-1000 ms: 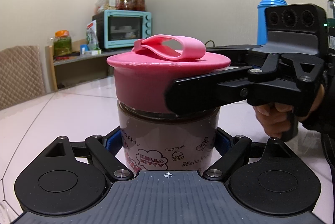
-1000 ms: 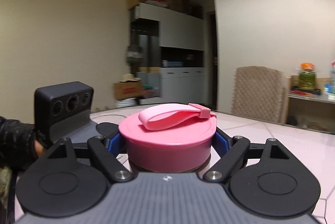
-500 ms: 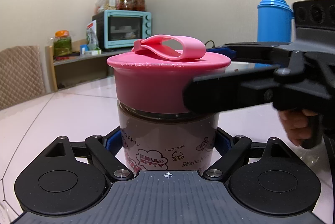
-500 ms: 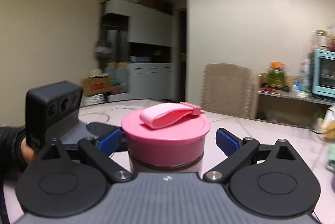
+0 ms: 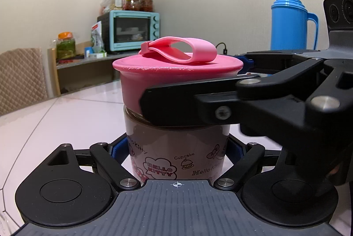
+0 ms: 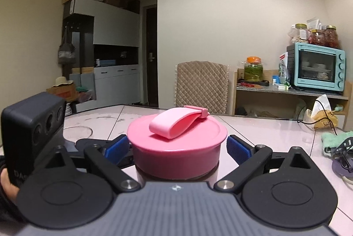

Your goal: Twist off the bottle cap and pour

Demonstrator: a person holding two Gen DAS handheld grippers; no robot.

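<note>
A brown Hello Kitty bottle (image 5: 176, 147) stands on the pale table with a wide pink cap (image 5: 176, 75) that has a loop strap on top. My left gripper (image 5: 176, 148) is shut on the bottle's body below the cap. My right gripper (image 6: 177, 146) comes in level from the right in the left wrist view. It straddles the pink cap (image 6: 176, 147), and its jaws are closing. The blue pads (image 6: 238, 147) stand just off the cap's rim on either side without pressing it. Its near finger (image 5: 187, 101) crosses the cap's front.
A blue thermos (image 5: 289, 22) stands behind the right gripper. A teal oven (image 5: 132, 30) with jars on it sits on a shelf beyond the table (image 5: 66, 117). A quilted chair (image 6: 201, 86), a paper bag (image 6: 320, 117) and a green cloth (image 6: 333, 141) are at the right.
The right gripper let go of the cap and spread its jaws, then swung round the cap while the pads drew nearer again. The left gripper and the bottle stayed still.
</note>
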